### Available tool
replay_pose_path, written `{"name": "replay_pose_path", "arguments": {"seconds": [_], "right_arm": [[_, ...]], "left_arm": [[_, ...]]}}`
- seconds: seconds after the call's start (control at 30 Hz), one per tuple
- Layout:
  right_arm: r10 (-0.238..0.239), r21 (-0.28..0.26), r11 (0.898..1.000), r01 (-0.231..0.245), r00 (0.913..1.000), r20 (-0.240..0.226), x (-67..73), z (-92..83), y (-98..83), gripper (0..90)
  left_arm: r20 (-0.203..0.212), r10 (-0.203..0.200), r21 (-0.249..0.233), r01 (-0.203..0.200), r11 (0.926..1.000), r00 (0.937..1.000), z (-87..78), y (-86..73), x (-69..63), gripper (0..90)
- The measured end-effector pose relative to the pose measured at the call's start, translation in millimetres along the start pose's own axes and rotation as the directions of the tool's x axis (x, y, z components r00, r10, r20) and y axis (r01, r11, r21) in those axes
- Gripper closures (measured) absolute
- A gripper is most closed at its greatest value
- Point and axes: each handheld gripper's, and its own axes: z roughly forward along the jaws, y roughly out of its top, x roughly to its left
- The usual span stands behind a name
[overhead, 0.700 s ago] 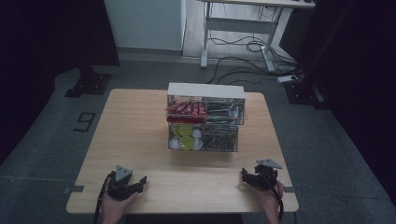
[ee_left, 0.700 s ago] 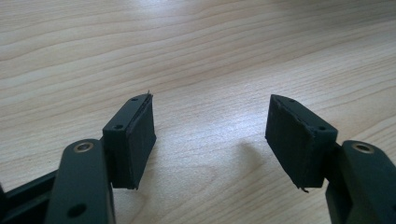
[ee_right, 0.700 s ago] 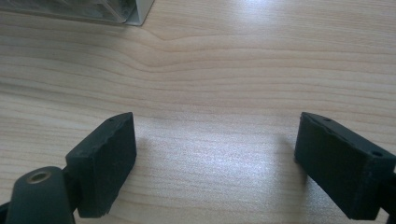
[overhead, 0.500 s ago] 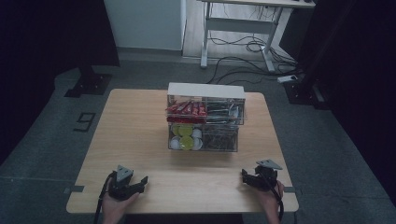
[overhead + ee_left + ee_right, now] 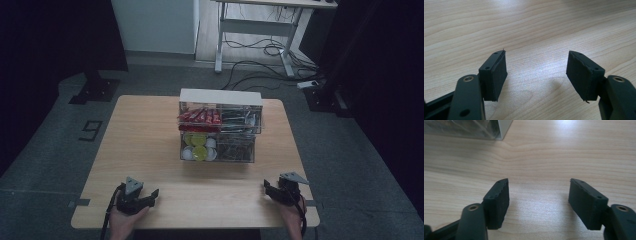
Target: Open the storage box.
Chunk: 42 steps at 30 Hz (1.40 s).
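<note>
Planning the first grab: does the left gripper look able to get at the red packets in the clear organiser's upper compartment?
Probably yes: bare table lies between the open left gripper and the red packets, though the clear organiser may wall them in.

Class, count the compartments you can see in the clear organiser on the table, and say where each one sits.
4 in the clear organiser: upper left, red packets; upper right, dark items; lower left, round capsules; lower right, dark items. Others may be hidden behind.
</note>
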Motion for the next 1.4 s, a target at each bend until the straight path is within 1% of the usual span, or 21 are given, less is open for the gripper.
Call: {"name": "replay_pose_path", "arguments": {"seconds": [0.03, 0.07, 0.17, 0.2, 0.3, 0.33, 0.37, 0.43, 0.57, 0.73, 0.83, 1.1, 1.17, 1.23, 1.4], "right_arm": [[0.000, 0.000, 1.000, 0.000, 1.0000, 0.000, 0.0, 0.0, 0.0, 34.9], [0.004, -0.015, 1.000, -0.004, 0.9999, -0.011, -0.5, -2.6, 0.2, 37.6], [0.000, -0.026, 1.000, -0.001, 0.9998, -0.018, -0.1, -4.9, 0.0, 39.8], [-0.003, -0.036, 0.999, 0.002, 0.9997, -0.026, 0.7, -6.6, -0.2, 42.8], [-0.009, -0.036, 0.999, 0.008, 0.9996, -0.027, 1.3, -7.9, 0.2, 46.1], [-0.009, -0.040, 0.999, 0.008, 0.9994, -0.033, 1.9, -8.7, 0.8, 47.8], [-0.008, -0.049, 0.999, 0.006, 0.9987, -0.051, 2.5, -10.7, 2.3, 50.3], [-0.007, -0.057, 0.998, 0.003, 0.9982, -0.060, 3.0, -11.8, 3.0, 50.9], [-0.012, -0.090, 0.996, 0.004, 0.9957, -0.092, 6.8, -19.4, 6.3, 53.6], [-0.036, -0.110, 0.994, 0.025, 0.9940, -0.103, 11.8, -24.7, 9.1, 55.3], [-0.048, -0.113, 0.993, 0.035, 0.9927, -0.111, 14.4, -26.2, 10.3, 56.5], [-0.049, -0.132, 0.991, 0.031, 0.9888, -0.141, 18.8, -31.2, 13.6, 60.3], [-0.057, -0.142, 0.989, 0.036, 0.9875, -0.147, 20.1, -33.5, 15.1, 61.6], [-0.059, -0.155, 0.987, 0.034, 0.9850, -0.162, 22.0, -37.1, 17.1, 64.3], [-0.062, -0.177, 0.984, 0.030, 0.9819, -0.179, 25.7, -41.4, 20.8, 68.4]], "left_arm": [[0.000, 0.000, 0.000, 0.000, 1.0000, 1.0000, 0.0, 0.0, 0.0, 32.8], [0.001, -0.005, -0.002, 0.005, 1.0000, 1.0000, 0.0, -0.5, 0.1, 32.8], [0.004, -0.004, 0.002, 0.004, 1.0000, 1.0000, -0.1, -1.2, 0.9, 32.8], [0.003, -0.005, 0.003, 0.005, 1.0000, 1.0000, 0.0, -1.7, 1.1, 32.8], [0.003, -0.009, 0.006, 0.009, 0.9999, 1.0000, 0.7, -2.1, 1.9, 32.8], [0.003, -0.009, 0.007, 0.009, 0.9999, 1.0000, 0.7, -2.1, 2.0, 32.8], [0.003, -0.009, 0.006, 0.009, 0.9999, 1.0000, 0.7, -2.2, 2.0, 32.7], [0.004, -0.011, 0.005, 0.011, 0.9999, 0.9999, 0.7, -2.3, 1.9, 32.7], [0.005, -0.008, 0.005, 0.008, 1.0000, 1.0000, -0.5, -2.3, 2.1, 32.7], [0.009, -0.009, 0.008, 0.009, 0.9999, 0.9999, -0.2, -2.5, 2.3, 32.7], [0.009, -0.009, 0.010, 0.009, 0.9999, 0.9999, 0.2, -2.5, 2.2, 32.6], [0.008, -0.023, 0.003, 0.023, 0.9997, 0.9997, -0.1, -2.7, 4.8, 32.7], [0.008, -0.023, 0.003, 0.023, 0.9997, 0.9997, -0.2, -2.7, 4.9, 32.7], [0.007, -0.024, 0.006, 0.024, 0.9997, 0.9997, 0.1, -2.7, 5.2, 32.7], [0.008, -0.024, 0.006, 0.024, 0.9997, 0.9997, 0.7, -2.9, 4.8, 32.7]]}}
